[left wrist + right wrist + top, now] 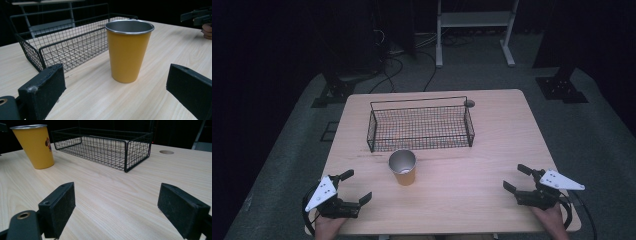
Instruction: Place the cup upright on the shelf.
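The yellow cup (402, 168) stands upright just ahead of the left claw (355, 187), whose jaws gape wide, gripping nothing.

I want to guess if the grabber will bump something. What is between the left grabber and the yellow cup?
Nothing: only bare wooden table lies between the open left gripper and the yellow cup, as the left gripper view shows.

In the high view, the cup (402, 167) stands upright on the desk (472, 170) at frame centre, just below the wire basket (420, 125). The left hand-held gripper (357, 186) sits at lower left, the right hand-held gripper (517, 177) at lower right, both well apart from the cup.
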A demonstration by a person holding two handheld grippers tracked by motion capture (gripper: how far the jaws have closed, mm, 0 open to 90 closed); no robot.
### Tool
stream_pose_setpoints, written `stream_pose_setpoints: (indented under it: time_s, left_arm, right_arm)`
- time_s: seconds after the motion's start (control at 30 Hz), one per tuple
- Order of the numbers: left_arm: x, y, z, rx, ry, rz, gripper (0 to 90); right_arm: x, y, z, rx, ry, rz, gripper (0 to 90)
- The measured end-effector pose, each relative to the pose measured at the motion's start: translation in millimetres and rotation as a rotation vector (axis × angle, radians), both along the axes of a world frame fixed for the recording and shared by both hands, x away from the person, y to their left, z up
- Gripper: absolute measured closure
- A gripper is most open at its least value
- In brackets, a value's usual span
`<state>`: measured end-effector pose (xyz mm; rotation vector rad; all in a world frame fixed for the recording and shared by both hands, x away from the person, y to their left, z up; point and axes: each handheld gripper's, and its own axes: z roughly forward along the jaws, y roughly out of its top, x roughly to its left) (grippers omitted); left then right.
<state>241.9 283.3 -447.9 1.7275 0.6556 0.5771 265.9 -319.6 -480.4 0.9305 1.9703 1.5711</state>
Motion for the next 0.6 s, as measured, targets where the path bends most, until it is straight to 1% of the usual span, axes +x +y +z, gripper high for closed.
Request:
stream_pose_setpoints:
  time_s: [0.07,0.2,0.37,0.6]
  left_arm:
    - [0.1,-1.1,0.1,0.000,0.000,-0.004,1.2]
    - [0.9,-6.1,-0.3,0.016,0.004,-0.016,1.1]
    - [4.8,-8.2,1.2,0.006,0.002,-0.024,1.1]
    - [10.0,-15.7,1.8,0.018,0.006,-0.039,1.1]
  right_arm:
    - [0.1,-0.2,0.0,0.001,0.000,0.001,13.6]
    - [-0.4,0.5,0.0,-0.004,-0.002,0.004,13.6]
    - [0.0,-0.1,0.0,0.001,0.000,-0.001,13.6]
    - [-0.2,0.4,0.0,0.000,0.001,-0.004,13.6]
